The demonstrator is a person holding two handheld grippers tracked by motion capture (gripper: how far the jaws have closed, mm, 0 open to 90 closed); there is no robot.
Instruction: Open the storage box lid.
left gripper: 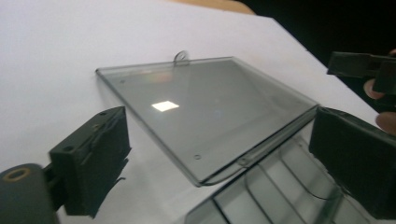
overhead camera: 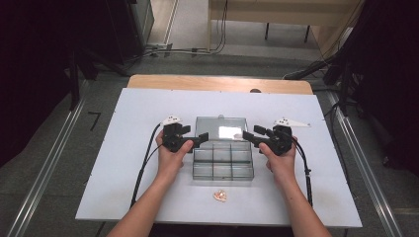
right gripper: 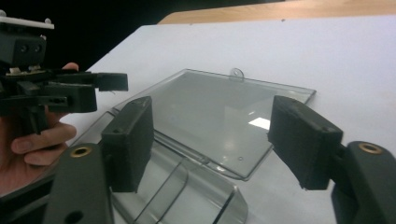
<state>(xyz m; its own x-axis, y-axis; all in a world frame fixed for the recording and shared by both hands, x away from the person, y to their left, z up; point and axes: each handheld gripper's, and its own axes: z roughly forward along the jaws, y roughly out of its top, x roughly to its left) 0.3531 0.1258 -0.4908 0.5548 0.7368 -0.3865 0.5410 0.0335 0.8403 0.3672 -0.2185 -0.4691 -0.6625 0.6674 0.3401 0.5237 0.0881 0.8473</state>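
A person sits at a table covered by a white board (overhead camera: 123,163), holding a black two-jaw gripper in each hand. The landmark is a clear plastic organizer box (overhead camera: 222,160) lying near the middle of the board. Its base, divided into a grid of small compartments, sits on the side nearer the person. Its clear lid (overhead camera: 221,130) is swung fully open and lies flat on the board on the far side of the base, joined to it along the hinge. A bright square of reflected light sits on the lid, and a small hanging tab (left gripper: 181,57) sticks out from the lid's far edge.

The left gripper (overhead camera: 196,141) is just beside the box's left edge, at the hinge line, pointing inward toward the box. In the left gripper view its 2 jaws stand wide apart, one on each side of the lid's near corner, with no pad pressing on the plastic. It holds nothing.

The right gripper (overhead camera: 248,137) is just beside the box's right edge, also at the hinge line, pointing inward. In the right gripper view its jaws are spread wide with the lid and hinge seen between them, untouched. It holds nothing.

A small orange and white object (overhead camera: 220,196) lies on the board, near the box on the person's side.
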